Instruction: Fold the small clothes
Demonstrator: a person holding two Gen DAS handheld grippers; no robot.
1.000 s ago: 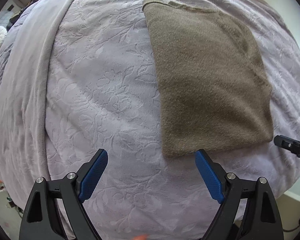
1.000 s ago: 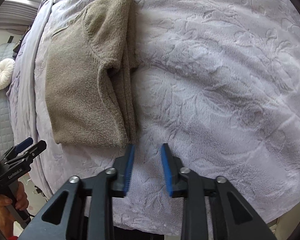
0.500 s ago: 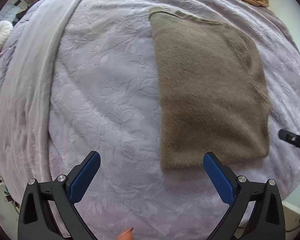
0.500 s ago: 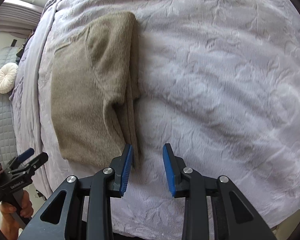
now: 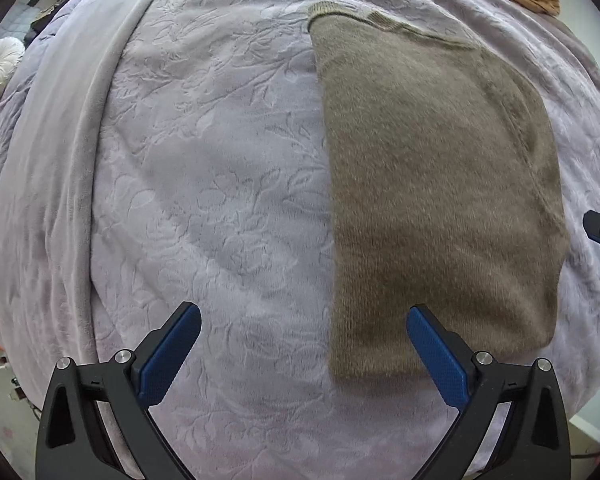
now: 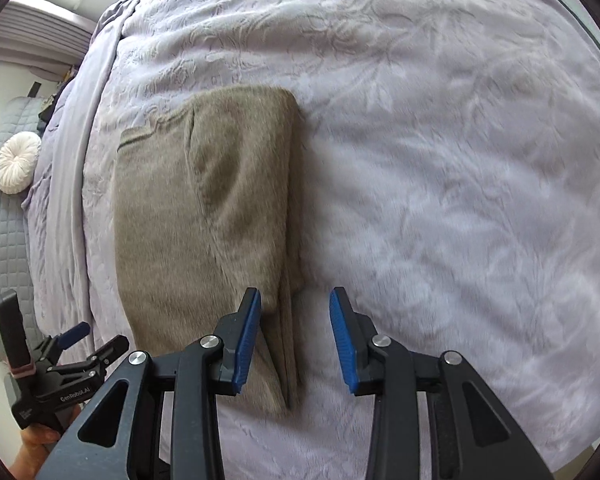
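Sweater [image 5: 436, 200]: taupe, fuzzy knit, folded into a long rectangle — ribbed collar at the far end.
Place: flat on the lavender embossed bedspread [image 5: 220, 200].
Left claw [image 5: 300, 354]: spread wide, holding nothing.
Right claw [image 6: 296, 340]: parted — straddling the sweater's near corner.

Only one bit of text readable: white lettering "GenRobot.AI" on the black body of the left gripper [image 6: 86, 340], seen low at the left edge of the right wrist view, just above the hand holding it. Print is small, slanted w/ the frame, but legible. Nothing else carries writing, no labels, nos. or signs anywhere. In the left wrist view, no text can be made out at all.
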